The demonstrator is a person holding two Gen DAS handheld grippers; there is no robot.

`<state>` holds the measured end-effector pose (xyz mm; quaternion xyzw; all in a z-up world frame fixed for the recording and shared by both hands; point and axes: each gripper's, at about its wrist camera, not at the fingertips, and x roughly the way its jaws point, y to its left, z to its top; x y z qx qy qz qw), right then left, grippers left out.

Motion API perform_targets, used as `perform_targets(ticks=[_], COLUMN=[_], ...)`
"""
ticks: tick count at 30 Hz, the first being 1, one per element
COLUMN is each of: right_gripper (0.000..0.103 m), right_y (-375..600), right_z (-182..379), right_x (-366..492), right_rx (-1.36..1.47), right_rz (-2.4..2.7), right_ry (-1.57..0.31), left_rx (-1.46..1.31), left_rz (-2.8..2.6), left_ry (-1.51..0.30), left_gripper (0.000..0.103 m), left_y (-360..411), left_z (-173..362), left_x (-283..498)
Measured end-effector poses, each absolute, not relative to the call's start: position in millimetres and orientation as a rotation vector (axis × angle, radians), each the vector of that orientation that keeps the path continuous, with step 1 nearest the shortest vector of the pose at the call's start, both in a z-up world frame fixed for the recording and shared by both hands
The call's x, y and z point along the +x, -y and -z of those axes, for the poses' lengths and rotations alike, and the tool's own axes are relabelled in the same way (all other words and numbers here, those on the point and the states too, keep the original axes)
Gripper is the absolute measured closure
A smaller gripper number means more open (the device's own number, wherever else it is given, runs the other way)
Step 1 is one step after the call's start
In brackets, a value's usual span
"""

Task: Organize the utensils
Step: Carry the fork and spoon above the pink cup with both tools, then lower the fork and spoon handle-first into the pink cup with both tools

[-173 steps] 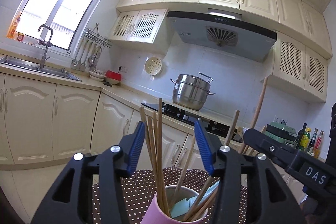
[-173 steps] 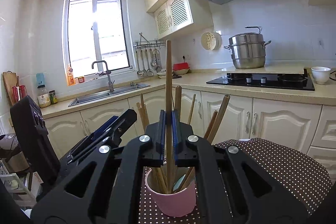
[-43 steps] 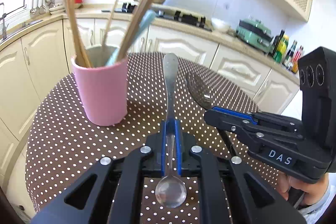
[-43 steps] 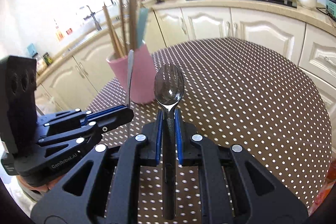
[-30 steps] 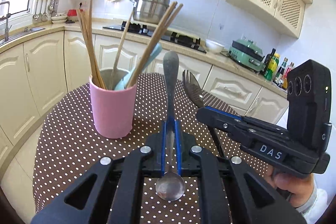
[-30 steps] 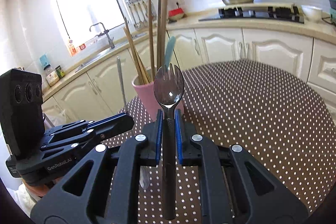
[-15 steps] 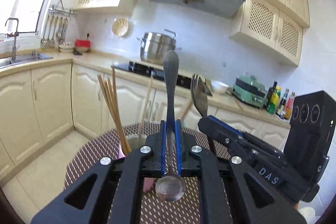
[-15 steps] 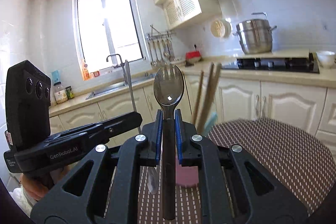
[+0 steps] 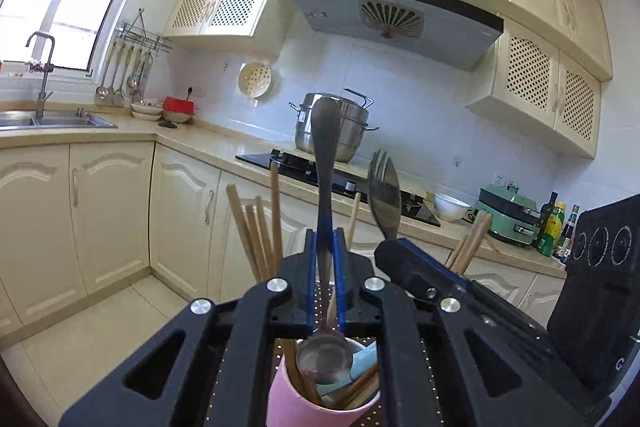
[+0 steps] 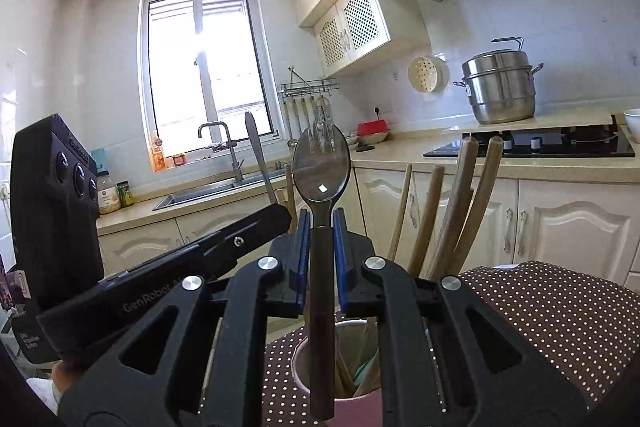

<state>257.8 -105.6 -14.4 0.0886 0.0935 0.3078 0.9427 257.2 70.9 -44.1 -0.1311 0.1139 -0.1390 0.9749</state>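
The left claw (image 9: pixel 325 247) is clamped narrow on the handle of a metal spoon (image 9: pixel 326 163), which stands upright with its handle end at 12 o'clock and its bowl hanging at 6 o'clock, right over the mouth of the pink cup (image 9: pixel 296 405). The right claw (image 10: pixel 321 235) is likewise pinched tight on the dark handle of a spork (image 10: pixel 322 167), tines up at 12 o'clock, the handle's lower end reaching down to the rim of the same cup (image 10: pixel 360 409); whether it touches the rim cannot be told. In the left wrist view the spork (image 9: pixel 385 197) shows at 1 o'clock of the spoon, close beside it. Wooden chopsticks (image 9: pixel 260 227) lean out of the cup at 11 o'clock, more (image 10: pixel 460 203) fan toward 1 o'clock in the right view. The cup stands on a table covered with a brown polka-dot cloth (image 10: pixel 552 303).
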Motion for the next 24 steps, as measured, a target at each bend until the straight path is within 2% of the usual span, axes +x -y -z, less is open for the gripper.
perform_targets(ticks=[12, 13, 14, 17, 24], right_gripper=[0.091, 0.091, 0.091, 0.091, 0.091], right_y=[99, 99, 99, 101, 99], right_z=[29, 29, 29, 31, 38], right_x=[262, 262, 263, 265, 266], right_rx=[0.187, 0.192, 0.197, 0.216, 0.205], right_rz=[-0.622, -0.620, -0.620, -0.619, -0.619], right_ry=[-0.135, -0.131, -0.131, -0.131, -0.136], left_rx=[-0.323, -0.323, -0.325, -0.342, -0.326], left_rz=[0.318, 0.309, 0.306, 0.308, 0.270], left_ry=[-0.275, -0.269, -0.265, -0.261, -0.268], left_gripper=[0.094, 0.092, 0.084, 0.070, 0.062], left_y=[-83, -84, -85, -91, -90], left_z=[67, 67, 66, 64, 61], left_x=[260, 258, 256, 253, 248])
